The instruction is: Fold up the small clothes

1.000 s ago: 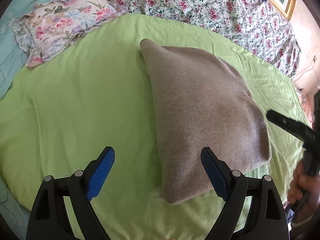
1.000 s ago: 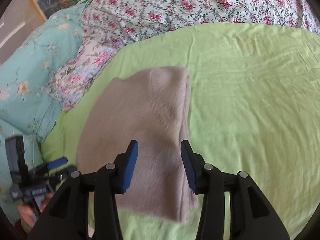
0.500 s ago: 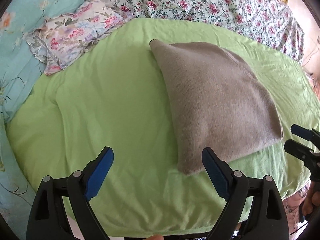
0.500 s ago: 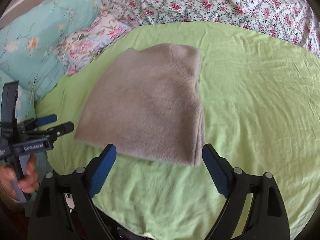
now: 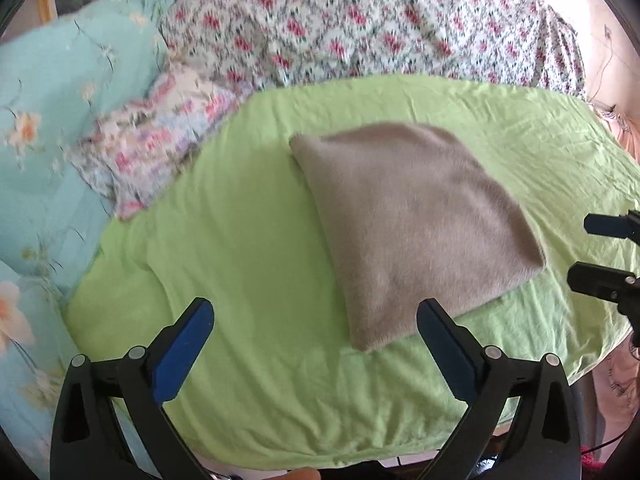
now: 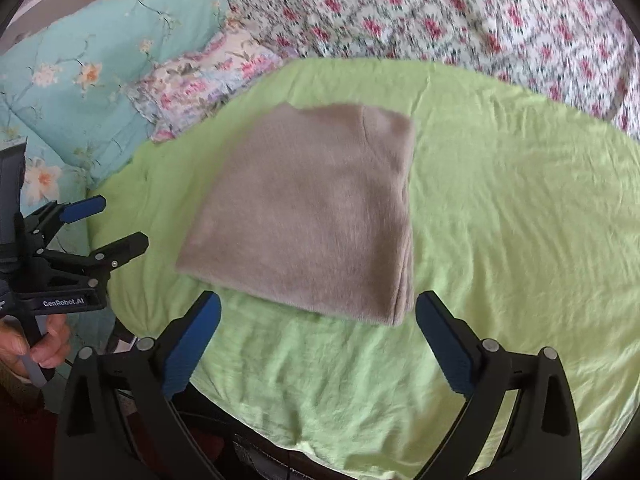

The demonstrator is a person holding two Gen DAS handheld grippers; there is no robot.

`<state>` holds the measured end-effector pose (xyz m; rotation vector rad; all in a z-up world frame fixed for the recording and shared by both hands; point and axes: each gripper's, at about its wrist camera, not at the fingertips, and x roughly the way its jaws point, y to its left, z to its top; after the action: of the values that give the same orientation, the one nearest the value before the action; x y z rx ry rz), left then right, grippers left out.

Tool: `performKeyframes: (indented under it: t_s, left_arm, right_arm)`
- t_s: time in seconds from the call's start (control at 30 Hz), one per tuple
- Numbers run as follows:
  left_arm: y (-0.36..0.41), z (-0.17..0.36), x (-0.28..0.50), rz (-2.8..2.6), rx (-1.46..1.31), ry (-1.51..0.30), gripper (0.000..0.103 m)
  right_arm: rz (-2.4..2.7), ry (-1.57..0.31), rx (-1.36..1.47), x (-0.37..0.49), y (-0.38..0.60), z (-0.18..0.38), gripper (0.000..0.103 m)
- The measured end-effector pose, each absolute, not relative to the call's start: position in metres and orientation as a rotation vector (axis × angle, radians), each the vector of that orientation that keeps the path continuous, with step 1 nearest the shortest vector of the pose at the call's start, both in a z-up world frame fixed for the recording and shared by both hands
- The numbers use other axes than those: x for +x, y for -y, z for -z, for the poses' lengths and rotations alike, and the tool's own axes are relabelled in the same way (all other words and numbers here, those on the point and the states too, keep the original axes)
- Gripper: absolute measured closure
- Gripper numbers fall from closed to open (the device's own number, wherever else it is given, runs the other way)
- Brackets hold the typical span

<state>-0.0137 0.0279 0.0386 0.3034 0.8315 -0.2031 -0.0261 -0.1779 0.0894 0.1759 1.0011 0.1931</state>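
Taupe garment, left wrist view: the folded cloth (image 5: pixel 416 224) lies flat on the green sheet (image 5: pixel 248 240), released.
Left gripper (image 5: pixel 316 344): jaws opening, nothing between.
Right wrist view, right gripper (image 6: pixel 318 340): jaws opening, empty, clear of the fold, likely finished.

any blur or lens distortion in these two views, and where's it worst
Left wrist view: motion blur smears the floral quilt and pillow; the claw stays sharp. Right wrist view: milder blur on the folded garment. Both: fisheye bends the green sheet, dark corners.

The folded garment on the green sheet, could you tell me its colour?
Plain greyish-beige, no pattern; the folded garment shows best in the right wrist view.
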Motion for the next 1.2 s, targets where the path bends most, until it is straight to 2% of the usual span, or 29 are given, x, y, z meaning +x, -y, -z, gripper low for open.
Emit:
performKeyframes:
  t_s: [0.2,0.6,1.2]
  left_arm:
    - [-0.028,-0.054,-0.012,0.174,0.32,-0.796,0.001]
    - [-0.031,-0.005,0.006,0.158,0.31,-0.911,0.001]
    - [-0.036,-0.009,0.0,0.158,0.295,-0.9,0.001]
  right_arm:
    - [-0.21,-0.955,0.127,-0.021,0.173,-0.117,0.0]
    - [-0.181,-1.086,0.166,-0.011,0.168,-0.061,0.0]
    - [-0.167,-1.078,0.143,-0.017,0.168,-0.064,0.0]
